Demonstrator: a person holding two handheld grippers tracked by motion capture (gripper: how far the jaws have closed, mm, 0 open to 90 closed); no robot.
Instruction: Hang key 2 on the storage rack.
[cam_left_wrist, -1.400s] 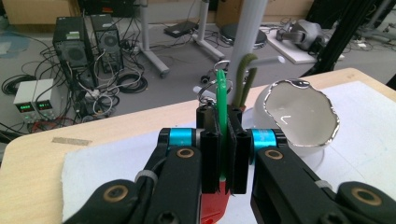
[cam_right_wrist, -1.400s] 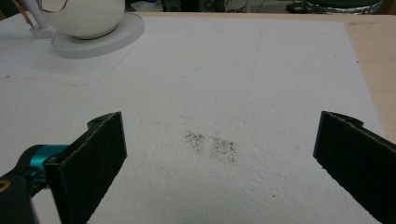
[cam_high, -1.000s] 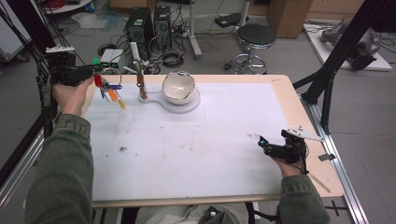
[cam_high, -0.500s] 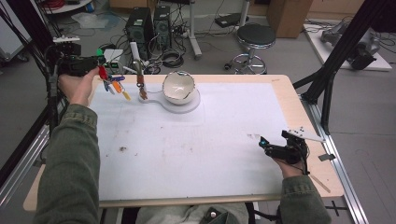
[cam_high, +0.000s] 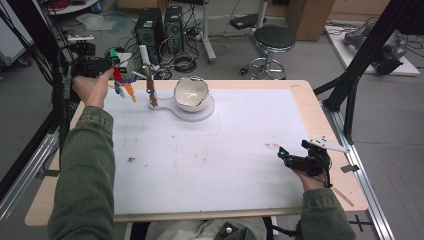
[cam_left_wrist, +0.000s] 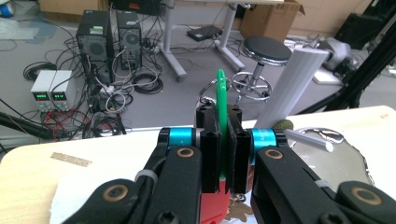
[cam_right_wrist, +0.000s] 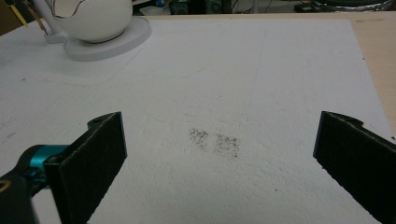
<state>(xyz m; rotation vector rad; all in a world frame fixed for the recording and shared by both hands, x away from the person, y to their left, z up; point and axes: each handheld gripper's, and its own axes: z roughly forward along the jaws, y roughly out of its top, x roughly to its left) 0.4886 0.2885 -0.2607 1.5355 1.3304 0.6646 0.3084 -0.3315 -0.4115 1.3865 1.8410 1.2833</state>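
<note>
The left tongs hang above the worktop's far left corner, at about ten o'clock from its middle, clamped on a bunch of coloured tags on a ring. In the left gripper view the black jaws press flat against a green tag that stands upright between them, with a red tag showing just below the pads and a wire ring behind. From above, the red, blue and orange tags dangle under the tongs, clear of the white mat. Just beside them, toward three o'clock, a small stand rises from the mat, and past it a cracked white bowl sits on a round white base. The right tongs rest low near the worktop's right edge, at about four o'clock, well apart from the bowl, pointing toward nine o'clock. Their jaws stand wide apart with nothing between them; the right gripper view looks between the pads onto bare mat with a faint grey smudge, the bowl far off at eleven o'clock. Behind the worktop, a black stool and two computer towers stand on the floor.
</note>
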